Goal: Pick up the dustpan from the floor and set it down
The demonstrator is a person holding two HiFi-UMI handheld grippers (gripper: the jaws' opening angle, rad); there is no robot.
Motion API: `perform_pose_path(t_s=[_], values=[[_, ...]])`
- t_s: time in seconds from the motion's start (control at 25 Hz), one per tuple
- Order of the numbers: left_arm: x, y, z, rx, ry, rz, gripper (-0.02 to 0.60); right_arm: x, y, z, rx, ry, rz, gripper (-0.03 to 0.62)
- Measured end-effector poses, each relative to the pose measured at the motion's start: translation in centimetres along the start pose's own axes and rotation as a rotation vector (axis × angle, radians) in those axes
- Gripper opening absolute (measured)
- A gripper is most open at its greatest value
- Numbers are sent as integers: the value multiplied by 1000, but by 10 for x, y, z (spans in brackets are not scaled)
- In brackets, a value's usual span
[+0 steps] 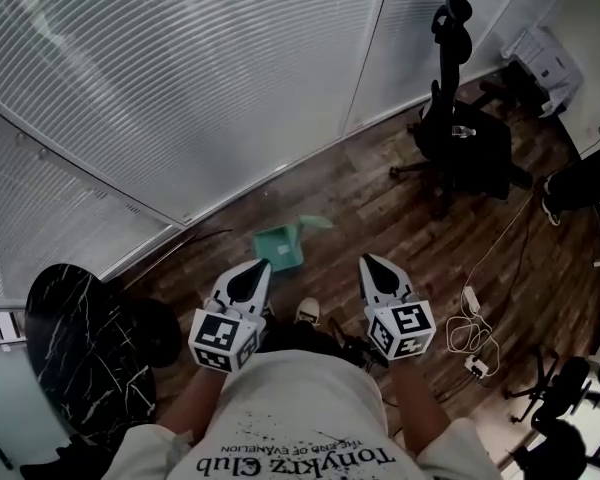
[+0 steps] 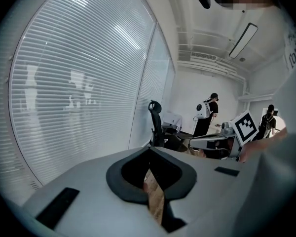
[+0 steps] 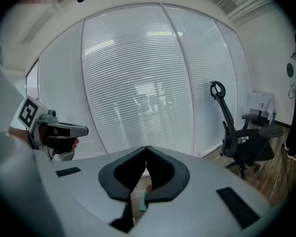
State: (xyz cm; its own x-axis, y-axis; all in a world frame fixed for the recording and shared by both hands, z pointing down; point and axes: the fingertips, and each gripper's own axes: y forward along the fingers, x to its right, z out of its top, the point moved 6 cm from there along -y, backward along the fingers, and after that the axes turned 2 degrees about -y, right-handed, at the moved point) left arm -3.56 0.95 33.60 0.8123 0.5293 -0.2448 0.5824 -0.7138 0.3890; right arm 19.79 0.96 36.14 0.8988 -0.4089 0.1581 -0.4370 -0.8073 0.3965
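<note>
- Head view: the left gripper (image 1: 258, 268) and right gripper (image 1: 368, 263) are side by side, low over the wooden floor (image 1: 400, 238).
- Each gripper view shows its own jaws clenched tip to tip, with nothing between them.
- The teal dustpan (image 1: 280, 246) lies on the floor just ahead; the right gripper view catches only a sliver of it.
- Farther off is a black office chair (image 1: 465, 133); only the left gripper view shows two people (image 2: 206, 113) beyond.

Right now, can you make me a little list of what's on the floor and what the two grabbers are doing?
dustpan: teal, lying on the wooden floor by the blinds, not held
left gripper: jaws together, empty, in the air
right gripper: jaws together, empty, in the air
office chair: black, at the upper right
round table: black, at the lower left
</note>
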Motion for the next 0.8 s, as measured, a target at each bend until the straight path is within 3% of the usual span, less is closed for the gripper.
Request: perform_pose_path(t_s=[0.44, 0.8], values=[[-58, 16, 16, -38, 18, -24, 23, -12, 41, 4, -56, -1, -35, 25], [-88, 43, 3, -90, 24, -36, 23, -3, 86, -11, -127, -38, -20, 25]])
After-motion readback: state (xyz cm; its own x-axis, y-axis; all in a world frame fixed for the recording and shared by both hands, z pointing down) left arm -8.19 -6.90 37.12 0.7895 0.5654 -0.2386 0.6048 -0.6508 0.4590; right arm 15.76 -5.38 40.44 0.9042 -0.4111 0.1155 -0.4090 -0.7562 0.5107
